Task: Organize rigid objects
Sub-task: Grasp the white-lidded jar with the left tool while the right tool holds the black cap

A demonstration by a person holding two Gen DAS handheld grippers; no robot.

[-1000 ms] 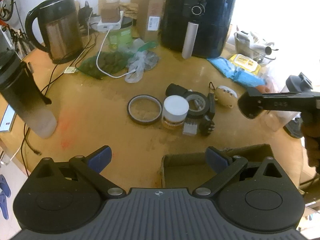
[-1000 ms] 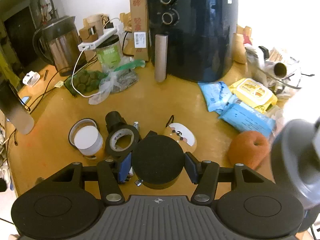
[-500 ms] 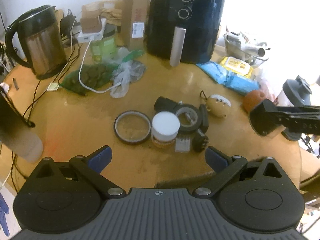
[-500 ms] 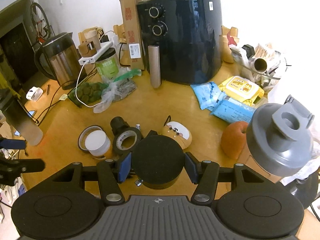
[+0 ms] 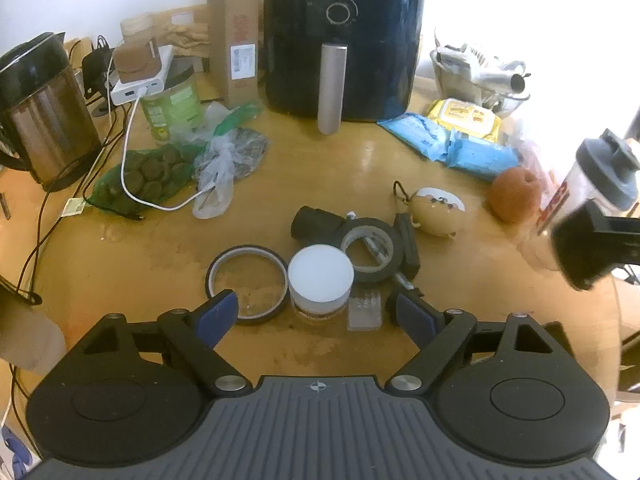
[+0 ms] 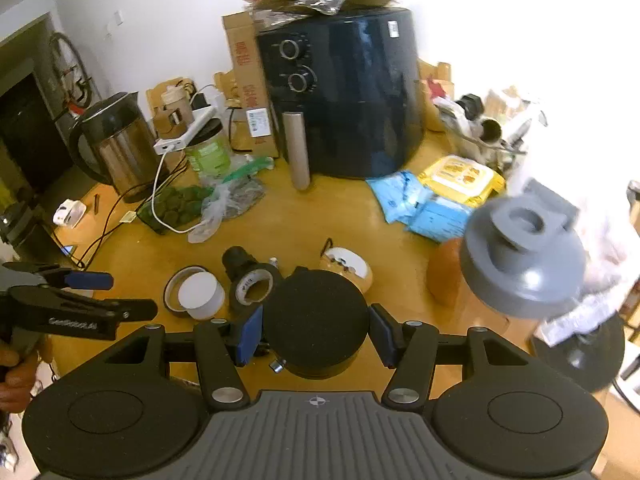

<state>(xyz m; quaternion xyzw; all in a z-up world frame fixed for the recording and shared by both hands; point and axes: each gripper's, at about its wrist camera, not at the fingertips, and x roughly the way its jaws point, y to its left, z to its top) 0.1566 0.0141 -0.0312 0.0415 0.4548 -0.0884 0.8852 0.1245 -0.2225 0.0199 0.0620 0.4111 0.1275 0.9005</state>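
Observation:
My right gripper [image 6: 316, 330] is shut on a black round container [image 6: 317, 322] and holds it above the table; it also shows at the right of the left wrist view [image 5: 582, 250]. My left gripper [image 5: 316, 314] is open and empty, just in front of a white-lidded jar [image 5: 321, 276]. Beside the jar lie a thin tape ring [image 5: 247, 280], a black tape roll [image 5: 372, 250], a black cylinder [image 5: 314, 220], a small clear box [image 5: 364, 312] and a cream pouch [image 5: 436, 212]. The left gripper shows at the left of the right wrist view [image 6: 86, 280].
A black air fryer [image 5: 340, 36], a kettle [image 5: 40, 108], a green bag of rounds [image 5: 148, 176], blue and yellow packets [image 5: 452, 140] and a white cable [image 5: 132, 152] crowd the back. A grey-lidded shaker bottle [image 6: 524, 264] and an orange fruit [image 5: 514, 194] stand at the right.
The left gripper has moved forward over the table toward the jar; the cardboard box under it has left the view. The right gripper has risen and drawn back, still holding the black container.

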